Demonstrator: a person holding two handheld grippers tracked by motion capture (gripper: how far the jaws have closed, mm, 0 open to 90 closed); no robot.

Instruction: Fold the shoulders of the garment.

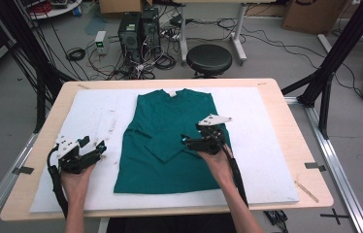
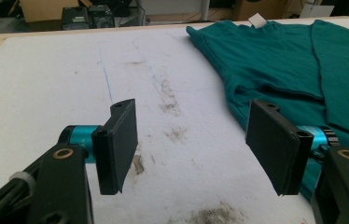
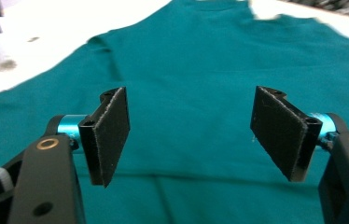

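A dark green T-shirt [image 1: 170,141] lies flat on the white foam board [image 1: 97,111], collar at the far side, with a sleeve folded in across its front. My left gripper [image 1: 101,148] rests low over the bare board just left of the shirt's hem; in the left gripper view its jaws [image 2: 191,144] stand wide apart with nothing between them and the shirt [image 2: 275,60] off to the right. My right gripper [image 1: 185,141] hovers over the middle of the shirt. In the right gripper view [image 3: 191,140] it is open above the green cloth [image 3: 196,60], gripping nothing.
The board covers most of a wooden table [image 1: 276,97] and bears brown smudges [image 2: 172,102] left of the shirt. Beyond the far edge stand a black stool [image 1: 208,59], computer towers [image 1: 138,29] and cables. Black frame posts [image 1: 335,53] rise at the right.
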